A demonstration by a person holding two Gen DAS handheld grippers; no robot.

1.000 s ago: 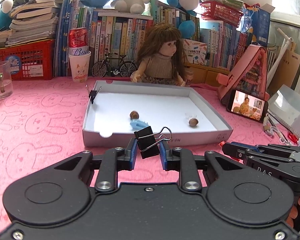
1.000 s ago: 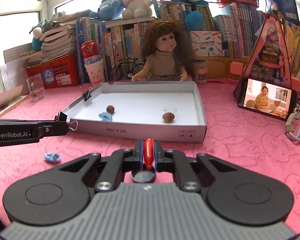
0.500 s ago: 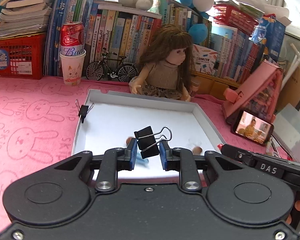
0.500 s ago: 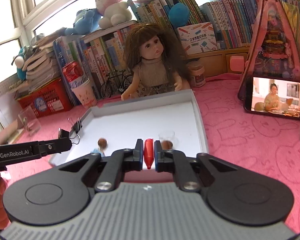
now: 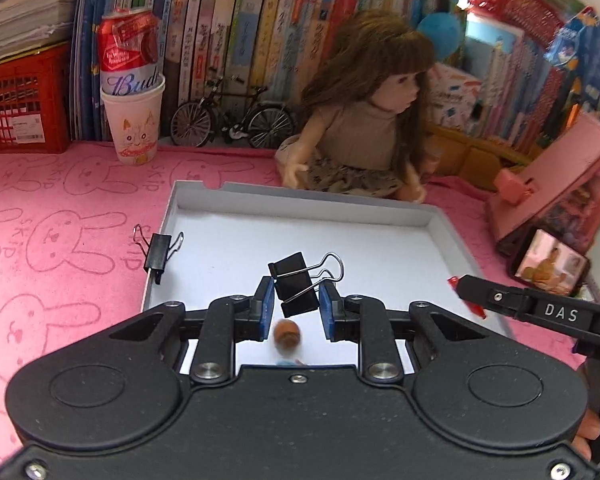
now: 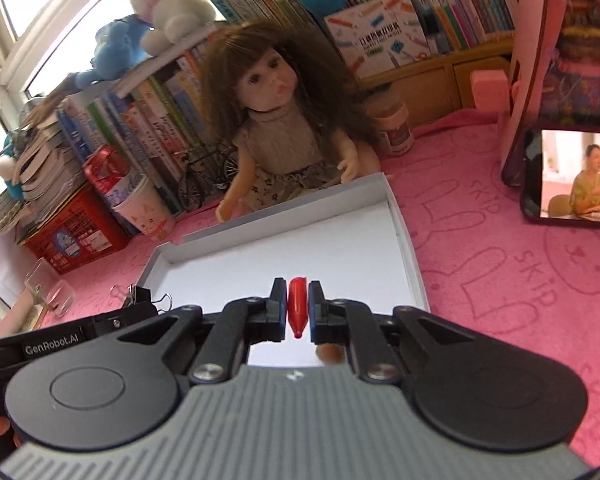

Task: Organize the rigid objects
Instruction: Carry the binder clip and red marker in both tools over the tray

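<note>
My left gripper [image 5: 296, 304] is shut on a black binder clip [image 5: 296, 285] and holds it over the near part of a shallow white box [image 5: 296, 196]. A brown nut [image 5: 287, 332] lies on the box floor just under the clip. Another black binder clip [image 5: 157, 249] is clamped on the box's left wall. My right gripper [image 6: 298, 308] is shut on a small red plastic piece [image 6: 297, 304], above the same box [image 6: 410, 256]. A brown nut [image 6: 330, 354] shows partly under its right finger. Each gripper appears at the edge of the other's view.
A doll [image 5: 364, 120] sits right behind the box. A paper cup holding a red can [image 5: 134, 92], a toy bicycle [image 5: 232, 120], a red crate [image 5: 20, 100] and rows of books line the back. A phone [image 6: 572, 180] leans on a pink stand at right. Pink bunny cloth covers the table.
Both grippers have moved forward from in front of the box to above its floor, each still holding its object. The right gripper has rolled, so its view now tilts.
</note>
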